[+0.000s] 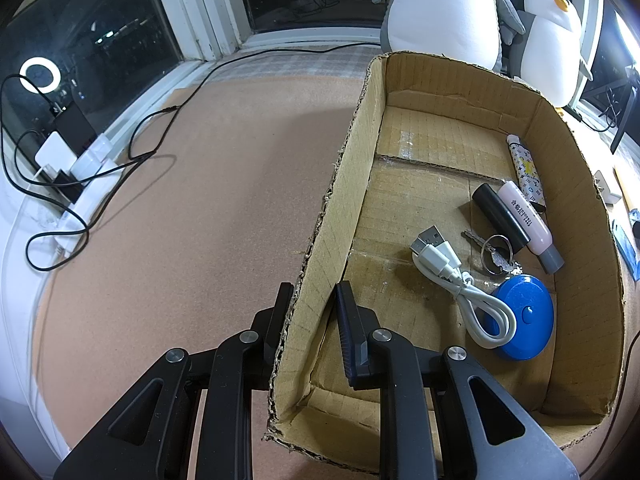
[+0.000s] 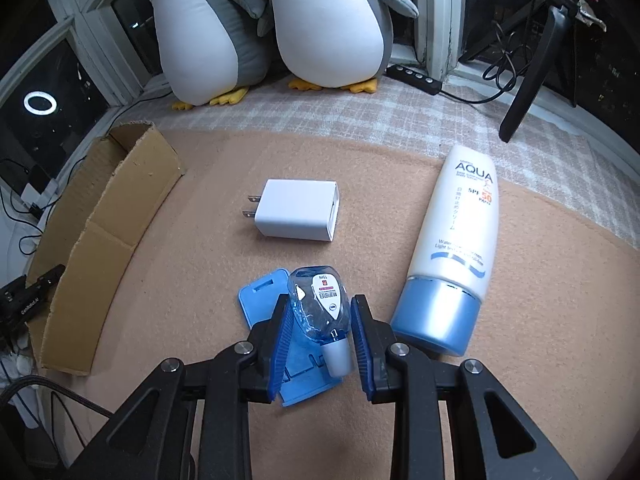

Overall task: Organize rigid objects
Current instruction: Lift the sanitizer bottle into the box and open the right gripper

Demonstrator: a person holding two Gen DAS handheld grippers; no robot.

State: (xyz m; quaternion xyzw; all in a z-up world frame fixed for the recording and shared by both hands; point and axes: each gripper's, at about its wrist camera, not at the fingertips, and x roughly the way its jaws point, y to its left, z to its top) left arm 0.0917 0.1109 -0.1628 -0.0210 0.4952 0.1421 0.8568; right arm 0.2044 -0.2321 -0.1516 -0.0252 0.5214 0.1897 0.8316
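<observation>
My left gripper (image 1: 312,294) straddles the near left wall of an open cardboard box (image 1: 340,184), its jaws closed on the wall. The box holds a blue round tape measure (image 1: 528,320), a white USB cable (image 1: 452,276), keys (image 1: 496,256), a black tube (image 1: 500,212), a pink bottle (image 1: 528,224) and a patterned tube (image 1: 526,172). My right gripper (image 2: 320,304) is shut on a small clear blue bottle (image 2: 320,300), above a blue flat holder (image 2: 264,300). A white charger (image 2: 298,210) and a sunscreen tube (image 2: 452,248) lie on the mat.
The box's outer wall (image 2: 104,232) stands at the left in the right wrist view. Two plush penguins (image 2: 260,28) sit at the back by the window. A power strip with cables (image 1: 76,168) lies at the far left. A black stand (image 2: 528,72) is at the back right.
</observation>
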